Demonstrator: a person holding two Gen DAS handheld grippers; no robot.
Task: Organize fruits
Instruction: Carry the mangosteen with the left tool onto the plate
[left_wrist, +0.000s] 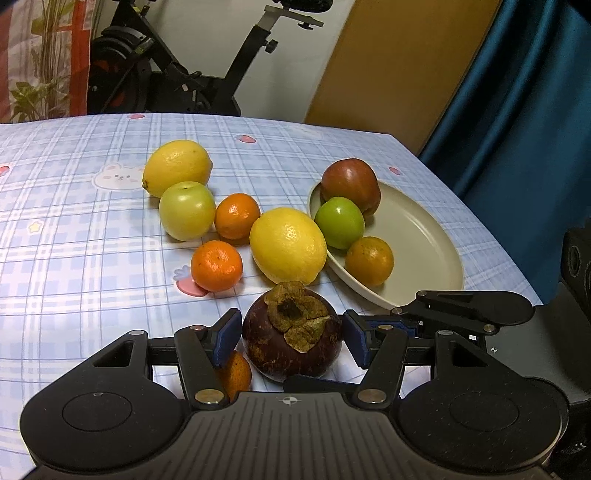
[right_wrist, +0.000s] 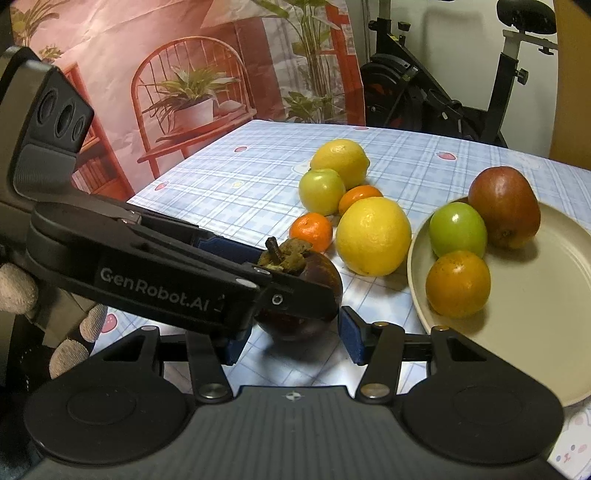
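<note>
My left gripper is shut on a dark purple mangosteen, its blue pads against both sides, just above the table. In the right wrist view the left gripper reaches in from the left around the mangosteen. My right gripper is open and empty below it. A beige plate holds a red apple, a green apple and an orange. Two lemons, a pale green apple and two tangerines lie left of the plate.
Another tangerine lies under my left gripper. The table has a blue plaid cloth. An exercise bike stands behind the far edge. A blue curtain hangs at the right.
</note>
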